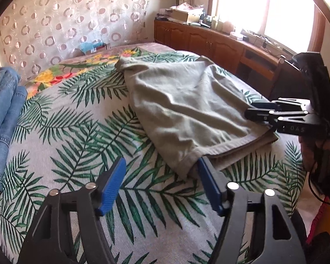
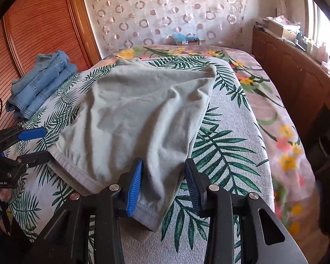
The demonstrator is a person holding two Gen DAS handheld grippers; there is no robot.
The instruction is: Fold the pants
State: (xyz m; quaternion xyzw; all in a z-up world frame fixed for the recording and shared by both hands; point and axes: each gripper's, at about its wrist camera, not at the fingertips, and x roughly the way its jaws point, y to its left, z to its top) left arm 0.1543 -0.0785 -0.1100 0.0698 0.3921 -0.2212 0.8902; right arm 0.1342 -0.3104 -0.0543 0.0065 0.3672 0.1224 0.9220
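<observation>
A: Where are the pants?
B: Grey-green pants (image 2: 143, 110) lie folded on the palm-leaf bedspread (image 1: 77, 132), hems toward both cameras.
A: Left gripper (image 1: 161, 173)?
B: Jaws spread, nothing pinched. One blue pad (image 1: 205, 171) sits right at the hem corner; I can't tell if it's under the cloth.
A: Right gripper (image 2: 164, 176)?
B: Also apart (no clamp). Cloth lies between the pads, touching the left-side pad (image 2: 135, 189); the other is clear of it.
A: Anything else?
B: Folded jeans (image 2: 41, 81) stacked well apart, by the wardrobe.
</observation>
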